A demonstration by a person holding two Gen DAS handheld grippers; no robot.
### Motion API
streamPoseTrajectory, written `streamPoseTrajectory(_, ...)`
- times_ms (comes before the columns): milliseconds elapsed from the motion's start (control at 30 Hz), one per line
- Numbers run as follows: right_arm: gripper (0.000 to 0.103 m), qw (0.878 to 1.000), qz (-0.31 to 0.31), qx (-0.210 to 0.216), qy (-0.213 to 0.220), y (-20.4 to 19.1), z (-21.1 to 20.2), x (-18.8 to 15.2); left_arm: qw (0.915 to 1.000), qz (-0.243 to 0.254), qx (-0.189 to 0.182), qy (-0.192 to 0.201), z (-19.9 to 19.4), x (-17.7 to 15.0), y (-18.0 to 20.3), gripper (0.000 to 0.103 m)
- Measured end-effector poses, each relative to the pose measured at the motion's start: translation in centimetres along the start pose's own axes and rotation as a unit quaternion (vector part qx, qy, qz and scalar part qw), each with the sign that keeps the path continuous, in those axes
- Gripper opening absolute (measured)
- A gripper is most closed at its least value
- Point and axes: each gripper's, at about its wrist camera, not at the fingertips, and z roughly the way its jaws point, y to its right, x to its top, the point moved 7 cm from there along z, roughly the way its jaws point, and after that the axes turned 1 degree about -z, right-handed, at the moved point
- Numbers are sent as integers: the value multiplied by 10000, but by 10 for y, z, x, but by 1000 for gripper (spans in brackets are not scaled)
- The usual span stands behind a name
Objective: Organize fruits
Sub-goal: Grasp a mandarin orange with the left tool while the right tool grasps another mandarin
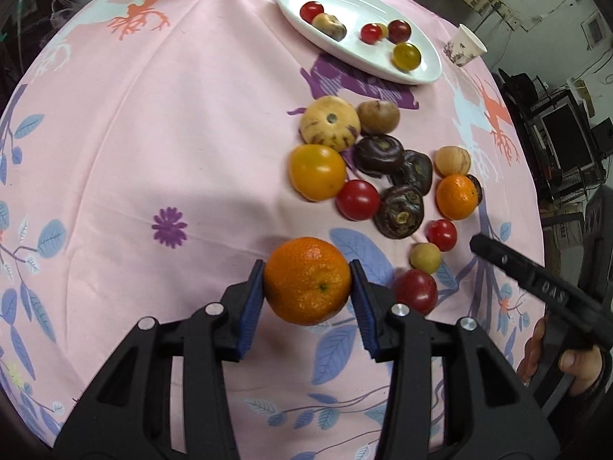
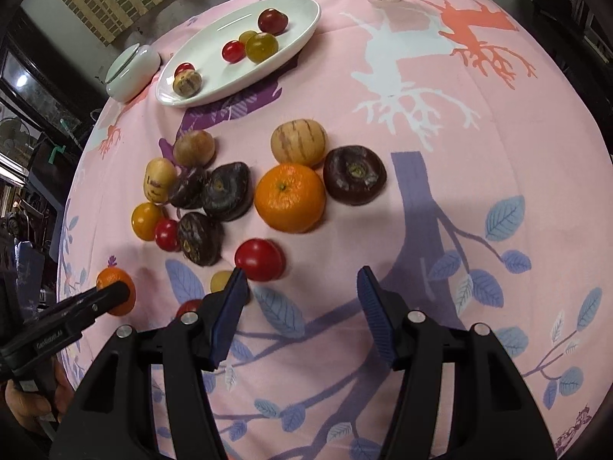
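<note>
My left gripper [image 1: 306,280] is shut on an orange mandarin [image 1: 307,280], held just above the pink cloth; it also shows in the right wrist view [image 2: 115,295]. My right gripper [image 2: 300,287] is open and empty, with a red tomato [image 2: 259,260] just beyond its left fingertip. A pile of fruit lies ahead: a second mandarin [image 2: 290,197], dark purple fruits [image 2: 354,174], striped yellow melons [image 2: 299,142], a yellow tomato [image 1: 317,171] and red tomatoes [image 1: 357,199]. A white oval plate [image 1: 337,4] at the back holds several small fruits.
A paper cup [image 1: 464,45] stands right of the plate, near the table's edge. A white lidded bowl [image 2: 132,67] sits left of the plate. The round table is covered by a pink patterned cloth [image 1: 153,134]. Room clutter surrounds the table.
</note>
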Motion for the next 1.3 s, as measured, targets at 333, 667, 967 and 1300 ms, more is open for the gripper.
streamPoseTrajectory(333, 59, 9985, -123, -485, -202, -15, 37, 30, 9999, -41, 32, -129, 6, 0, -4, 44)
streamPoseTrajectory(667, 45, 9989, -217, -410, -100, -12, 33, 35, 9998, -85, 91, -178, 8, 2, -7, 44)
streamPoseTrajectory(967, 45, 10000, -27, 15, 40, -3, -11, 15, 9999, 169, -12, 25, -7, 11, 7, 44)
streamPoseTrajectory(1300, 45, 9983, -143, 366, 434, -25, -40, 43, 9981, 372, -241, 432, -35, 71, 30, 44)
